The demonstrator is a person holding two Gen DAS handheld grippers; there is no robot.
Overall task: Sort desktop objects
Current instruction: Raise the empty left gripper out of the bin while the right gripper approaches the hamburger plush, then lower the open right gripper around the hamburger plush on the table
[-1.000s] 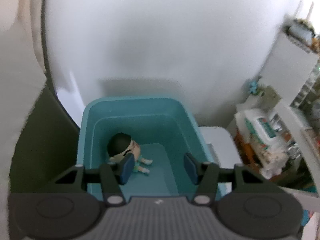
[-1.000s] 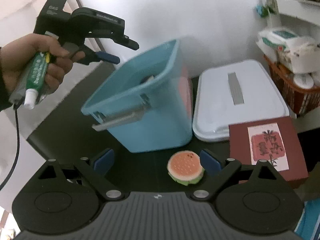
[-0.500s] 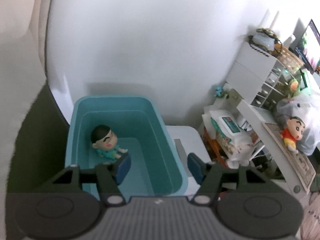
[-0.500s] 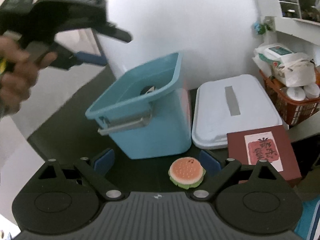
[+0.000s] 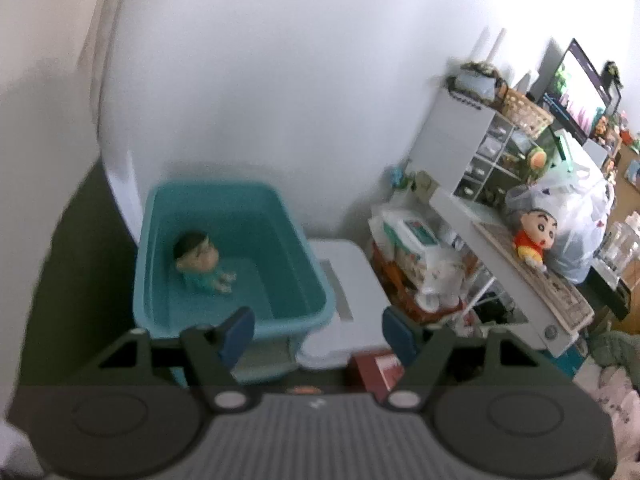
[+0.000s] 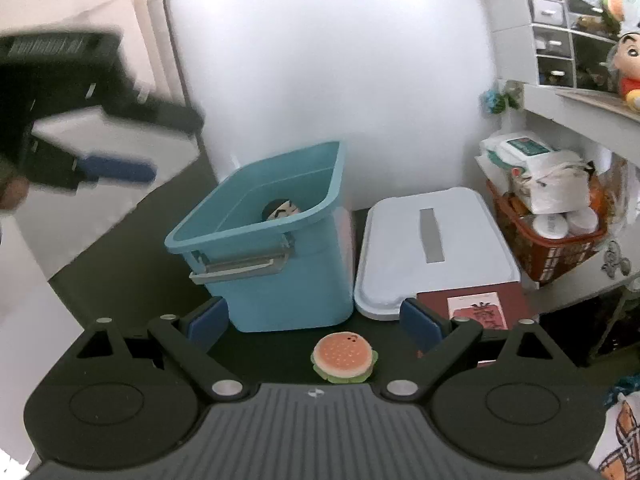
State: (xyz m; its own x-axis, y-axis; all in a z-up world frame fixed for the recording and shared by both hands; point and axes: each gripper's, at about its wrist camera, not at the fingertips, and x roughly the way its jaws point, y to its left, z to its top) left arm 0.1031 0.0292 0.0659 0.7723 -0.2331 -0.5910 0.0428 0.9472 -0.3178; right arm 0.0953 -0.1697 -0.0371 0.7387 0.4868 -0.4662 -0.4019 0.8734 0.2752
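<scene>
Left tool (image 5: 316, 330), jaws apart and empty, above a dark desk (image 5: 76, 264). Teal bin (image 5: 288, 236) at 11 o'clock holds a seated doll (image 5: 198, 260); white lid (image 5: 352, 280) adjoins it at 3 o'clock; red box (image 5: 374, 366) just below.

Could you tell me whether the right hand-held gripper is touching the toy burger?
Apart: the right wrist view shows dark table between the toy burger and both fingers of the open right hand-held gripper.

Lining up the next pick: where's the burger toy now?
In the right wrist view, the burger toy lies on the dark desk between the open fingers, just before the teal bin.
</scene>
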